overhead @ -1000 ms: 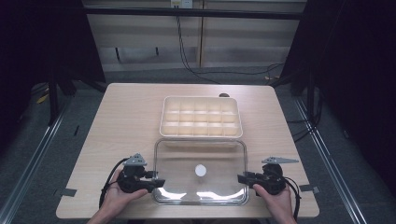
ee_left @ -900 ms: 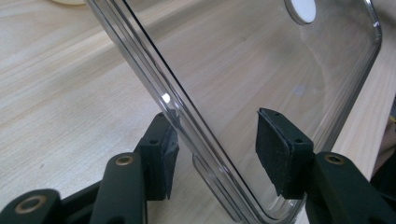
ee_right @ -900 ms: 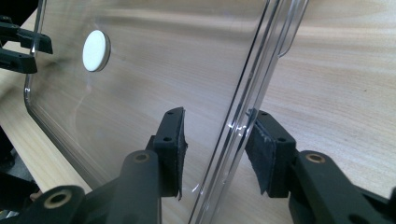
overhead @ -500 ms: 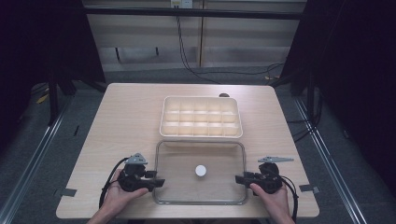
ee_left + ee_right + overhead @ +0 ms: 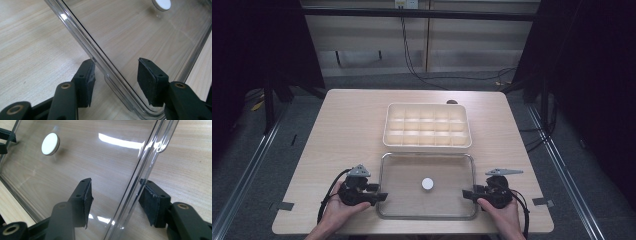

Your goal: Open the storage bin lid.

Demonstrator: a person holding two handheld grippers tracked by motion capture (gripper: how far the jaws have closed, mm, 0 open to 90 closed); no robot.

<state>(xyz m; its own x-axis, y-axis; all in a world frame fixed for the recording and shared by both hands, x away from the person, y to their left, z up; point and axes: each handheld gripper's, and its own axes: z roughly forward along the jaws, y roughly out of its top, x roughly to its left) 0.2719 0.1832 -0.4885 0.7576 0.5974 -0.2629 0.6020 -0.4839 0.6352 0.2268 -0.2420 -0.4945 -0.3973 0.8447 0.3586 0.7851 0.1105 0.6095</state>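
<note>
A clear lid (image 5: 427,185) with a white knob (image 5: 427,183) at its centre is lying flat on the wooden table (image 5: 342,130), just in front of a cream compartment tray (image 5: 427,127).

Left gripper (image 5: 379,196) is being held at the lid's left edge, right gripper (image 5: 465,193) at its right edge. In the left gripper view the raised rim (image 5: 100,60) is being straddled by open jaws, one pad (image 5: 87,80) outside, the other over the pane; nothing is being squeezed. The same is being shown in the right gripper view: jaws spread, rim (image 5: 140,182) between them, unclamped.

Handling, as judged: the lid is being read as light, stiff, thin plastic, glossy and likely slippery, easily flexed or scuffed. The rim at mid-length of each short side is being favoured as the hold, both sides together, to keep it level.
</note>
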